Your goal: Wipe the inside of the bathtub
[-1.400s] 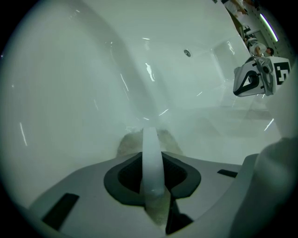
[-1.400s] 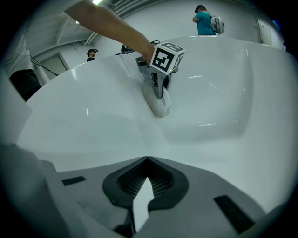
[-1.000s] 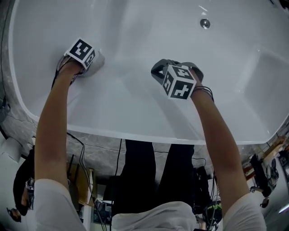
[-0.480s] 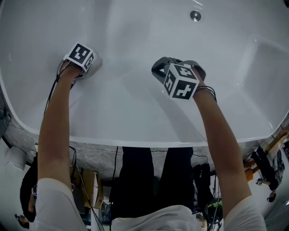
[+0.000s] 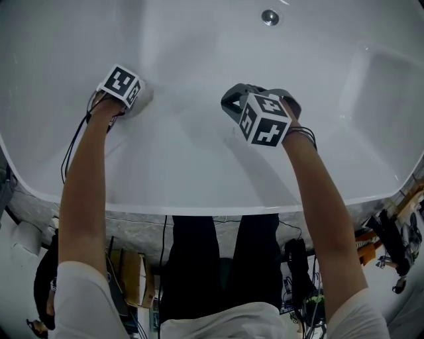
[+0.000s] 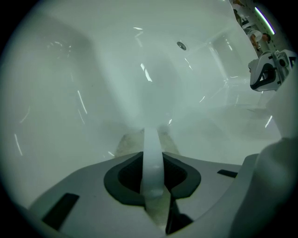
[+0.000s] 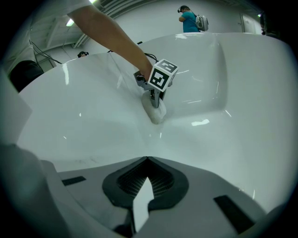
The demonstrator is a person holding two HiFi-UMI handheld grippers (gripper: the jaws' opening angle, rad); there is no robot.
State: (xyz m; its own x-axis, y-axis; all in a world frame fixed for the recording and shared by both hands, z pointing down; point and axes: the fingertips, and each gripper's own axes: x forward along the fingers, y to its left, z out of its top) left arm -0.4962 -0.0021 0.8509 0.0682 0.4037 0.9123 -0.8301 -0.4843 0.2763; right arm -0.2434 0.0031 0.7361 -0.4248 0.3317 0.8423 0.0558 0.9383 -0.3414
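The white bathtub (image 5: 199, 165) fills the head view, its drain (image 5: 269, 16) at the top. My left gripper (image 5: 134, 99) is low on the tub's left inner wall, shut on a pale cloth (image 5: 144, 93) that presses against the wall. In the left gripper view the left gripper (image 6: 152, 139) has the cloth (image 6: 129, 142) bunched past its tips. The right gripper view shows that left gripper (image 7: 156, 101) and the cloth (image 7: 156, 113) from the side. My right gripper (image 5: 232, 102) hovers over the tub's middle; its jaws (image 7: 147, 160) are shut on nothing.
A stepped ledge (image 5: 387, 79) is moulded into the tub's right end. The near rim (image 5: 199, 206) sits on a marbled surround (image 5: 132, 225), with cables and clutter on the floor behind. A person in a teal shirt (image 7: 189, 19) stands far off.
The drain has drifted up and left in the head view as the camera shifted. The left gripper and cloth have slid a little along the wall. The right gripper holds its place.
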